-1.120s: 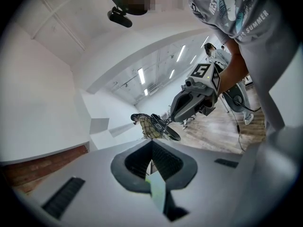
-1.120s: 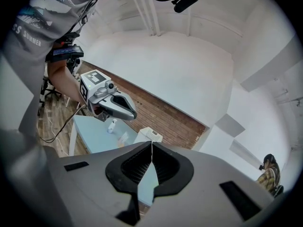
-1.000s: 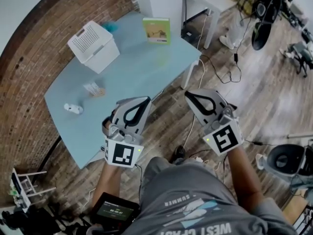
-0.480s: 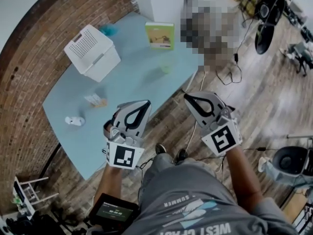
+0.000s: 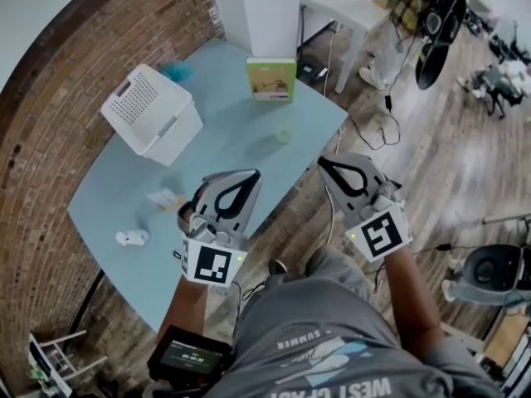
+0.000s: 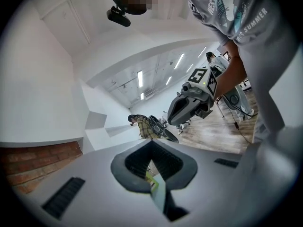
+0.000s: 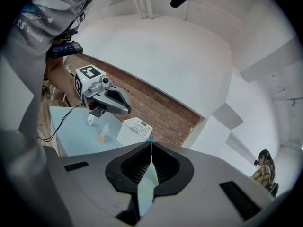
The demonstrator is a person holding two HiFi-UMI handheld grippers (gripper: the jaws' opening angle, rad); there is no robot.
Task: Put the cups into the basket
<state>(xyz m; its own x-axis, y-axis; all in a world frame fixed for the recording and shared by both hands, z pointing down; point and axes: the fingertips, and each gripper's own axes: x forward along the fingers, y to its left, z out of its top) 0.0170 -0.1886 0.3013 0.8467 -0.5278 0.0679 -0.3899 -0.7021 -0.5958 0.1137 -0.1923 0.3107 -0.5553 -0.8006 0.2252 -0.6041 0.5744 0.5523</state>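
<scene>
Left gripper [image 5: 253, 175] and right gripper [image 5: 323, 162]: jaws closed together, nothing held. Basket [image 5: 153, 110] on bench [image 5: 116, 197], well ahead-left of left gripper. Small green cup [image 5: 284, 137] ahead, between both grippers.

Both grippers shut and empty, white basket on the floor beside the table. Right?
Not quite. The head view shows the white basket standing on the blue table, not on the floor. The rest holds: the left gripper and the right gripper both have their jaws shut with nothing between them.
</scene>
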